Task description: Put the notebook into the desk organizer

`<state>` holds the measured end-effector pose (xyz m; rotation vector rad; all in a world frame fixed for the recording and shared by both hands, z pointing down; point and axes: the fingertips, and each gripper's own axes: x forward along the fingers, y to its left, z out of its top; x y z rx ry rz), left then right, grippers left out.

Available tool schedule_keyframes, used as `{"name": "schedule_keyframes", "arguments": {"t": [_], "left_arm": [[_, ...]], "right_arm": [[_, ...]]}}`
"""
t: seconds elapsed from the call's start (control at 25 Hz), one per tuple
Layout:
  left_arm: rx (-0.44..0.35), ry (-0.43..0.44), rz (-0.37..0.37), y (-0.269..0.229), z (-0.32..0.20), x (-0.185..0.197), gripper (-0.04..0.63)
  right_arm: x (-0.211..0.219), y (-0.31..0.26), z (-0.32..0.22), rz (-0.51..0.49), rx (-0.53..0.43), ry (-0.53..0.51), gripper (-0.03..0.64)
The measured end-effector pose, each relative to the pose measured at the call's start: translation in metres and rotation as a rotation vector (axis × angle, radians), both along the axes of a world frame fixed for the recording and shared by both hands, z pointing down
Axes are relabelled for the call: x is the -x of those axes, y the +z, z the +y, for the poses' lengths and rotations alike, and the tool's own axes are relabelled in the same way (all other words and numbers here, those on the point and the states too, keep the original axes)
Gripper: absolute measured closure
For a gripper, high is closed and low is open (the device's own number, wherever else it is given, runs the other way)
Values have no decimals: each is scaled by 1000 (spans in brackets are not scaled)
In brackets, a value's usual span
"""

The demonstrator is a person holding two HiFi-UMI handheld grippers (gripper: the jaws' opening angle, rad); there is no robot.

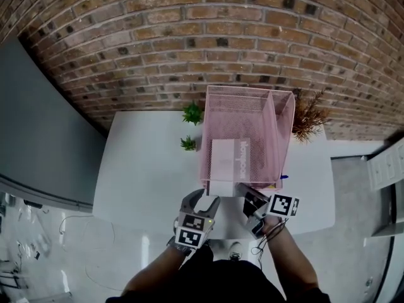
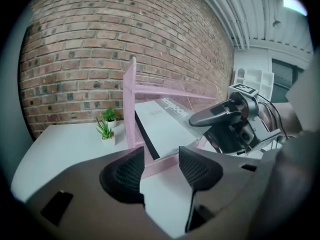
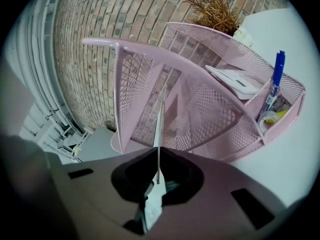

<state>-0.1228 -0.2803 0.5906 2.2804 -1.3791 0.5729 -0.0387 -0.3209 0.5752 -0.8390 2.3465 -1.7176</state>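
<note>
1. Left gripper point(image 1: 207, 199): at 6 o'clock, nearest the person. Its jaws are spread. The left gripper view shows two dark, rounded pads with a ribbed face point(image 2: 161, 170). Only bare worktop and the organizer's low front lip lie in the gap, and the pads touch nothing.

2. Right gripper point(image 1: 245, 190): just beside the left one, toward 5 o'clock. Its jaws are pressed together on the notebook's near edge. In the right gripper view point(image 3: 159, 176) that edge shows as a thin white sheet seen end-on, clamped between the pads.

3. Notebook point(image 1: 230, 158): flat and rectangular, with a smooth white cover, a dark spine and grey lettering. It lies sloped in the organizer's wide left compartment. Its near end sticks out over the front lip toward 6 o'clock, and its far end is raised toward 12 o'clock.

4. Desk organizer point(image 1: 205, 131): pink metal mesh with solid pink rails and a boxy outline, standing on the worktop at 12 o'clock from both grippers. A mesh partition walls off a narrow compartment on the 3 o'clock side. A small front pocket holds a blue pen point(image 3: 276, 79), standing upright.

5. Worktop point(image 1: 145, 169): smooth, matte white and rectangular.

6. Two small green plants point(image 1: 192, 113): spiky, in pale pots, at 10 o'clock just beside the organizer's left wall.

7. Dried brown sprig point(image 1: 307, 115): feathery, at 2 o'clock beside the right wall.

8. Brick wall point(image 1: 189, 30): rough red-brown courses behind the worktop at 12 o'clock.
</note>
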Motion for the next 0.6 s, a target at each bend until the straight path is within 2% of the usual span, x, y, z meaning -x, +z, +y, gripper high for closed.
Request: {"name": "schedule_keyframes", "arguments": {"t": [0.12,0.24,0.4,0.6], "left_arm": [[2,-11,-8,3,-4,-1,391],[1,-27,4,2,-6,-1,393],[2,-60,37,1,-10,2,393],[30,-85,83,4,-14,2,393]], "right_arm": [[-8,10,0,67,53,25,601],[-5,6,-3,74,30,-4,592],[2,-4,-4,104,-56,-81,524],[4,-6,2,270,-168,-211,449]]}}
